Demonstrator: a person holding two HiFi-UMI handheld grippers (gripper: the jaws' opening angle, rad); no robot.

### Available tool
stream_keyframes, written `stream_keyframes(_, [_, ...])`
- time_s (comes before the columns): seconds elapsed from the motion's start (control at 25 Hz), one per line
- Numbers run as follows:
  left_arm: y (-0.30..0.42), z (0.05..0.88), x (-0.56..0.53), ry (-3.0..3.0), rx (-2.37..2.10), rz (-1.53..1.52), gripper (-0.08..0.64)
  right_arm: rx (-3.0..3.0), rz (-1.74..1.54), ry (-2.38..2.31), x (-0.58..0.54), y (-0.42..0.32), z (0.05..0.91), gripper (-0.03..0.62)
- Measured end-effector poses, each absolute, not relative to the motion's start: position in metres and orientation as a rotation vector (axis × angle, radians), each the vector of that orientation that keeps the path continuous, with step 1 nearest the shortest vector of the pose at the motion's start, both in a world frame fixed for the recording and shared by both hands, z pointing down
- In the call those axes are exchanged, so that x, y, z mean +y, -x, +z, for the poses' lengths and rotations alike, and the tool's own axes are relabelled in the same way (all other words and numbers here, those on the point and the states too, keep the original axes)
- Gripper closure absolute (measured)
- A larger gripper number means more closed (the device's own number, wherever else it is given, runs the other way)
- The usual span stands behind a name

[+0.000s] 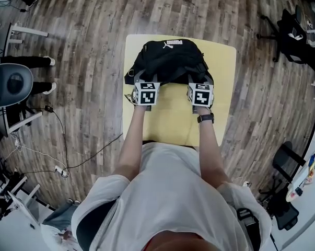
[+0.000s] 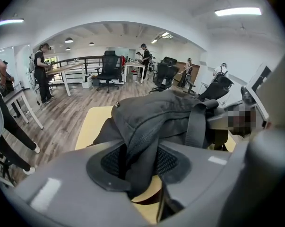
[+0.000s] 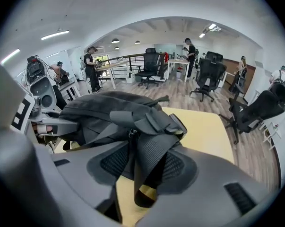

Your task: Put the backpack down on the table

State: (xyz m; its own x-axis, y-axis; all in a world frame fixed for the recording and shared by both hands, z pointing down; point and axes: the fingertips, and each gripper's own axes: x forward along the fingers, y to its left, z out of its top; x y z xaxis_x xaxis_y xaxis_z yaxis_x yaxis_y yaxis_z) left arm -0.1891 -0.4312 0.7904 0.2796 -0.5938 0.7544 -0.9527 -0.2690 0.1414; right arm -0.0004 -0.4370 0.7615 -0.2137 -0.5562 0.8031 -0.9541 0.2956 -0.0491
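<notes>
A black backpack [image 1: 170, 61] lies on the far half of the small yellow table [image 1: 173, 119]. My left gripper [image 1: 141, 79] is at its near left corner and my right gripper [image 1: 199, 80] at its near right corner. In the left gripper view a dark shoulder strap [image 2: 143, 148] runs down between the mesh pads of the left gripper [image 2: 140, 162]; the jaws stand a little apart. In the right gripper view a webbing strap [image 3: 149, 162] hangs loosely between the wider-set pads of the right gripper [image 3: 144, 163]. The bag's body [image 3: 109, 112] rests on the tabletop [image 3: 199, 126].
Wooden floor surrounds the table. A black stool-like device [image 1: 11, 85] and a person's legs [image 1: 34, 61] are at the left, with cables [image 1: 60, 169] on the floor. Office chairs [image 1: 290, 33] stand at the right. Desks, chairs and people [image 2: 40, 72] fill the room beyond.
</notes>
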Motion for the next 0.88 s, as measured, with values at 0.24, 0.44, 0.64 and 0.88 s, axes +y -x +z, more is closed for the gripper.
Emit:
stream_keyframes(0.24, [0.196, 0.805, -0.423, -1.931, -1.372, 0.785, 0.382, -1.908, 0.777, -1.285, -0.426, 0.004, 0.78, 0.339])
stream_keyframes(0.44, [0.192, 0.793, -0.419, -1.9, -1.34, 0.735, 0.244, -1.903, 0.768, -1.307, -0.418, -0.01, 0.776, 0.281])
stream_keyframes(0.64, [0.199, 0.775, -0.411, -1.909, -1.392, 0.683, 0.189, -1.956, 0.7, -1.401, -0.413, -0.031, 0.75, 0.267])
stream_keyframes(0.88, [0.206, 0.737, -0.402, -1.935, -1.478, 0.616, 0.176, -2.059, 0.633, -1.506, -0.41, -0.041, 0.708, 0.265])
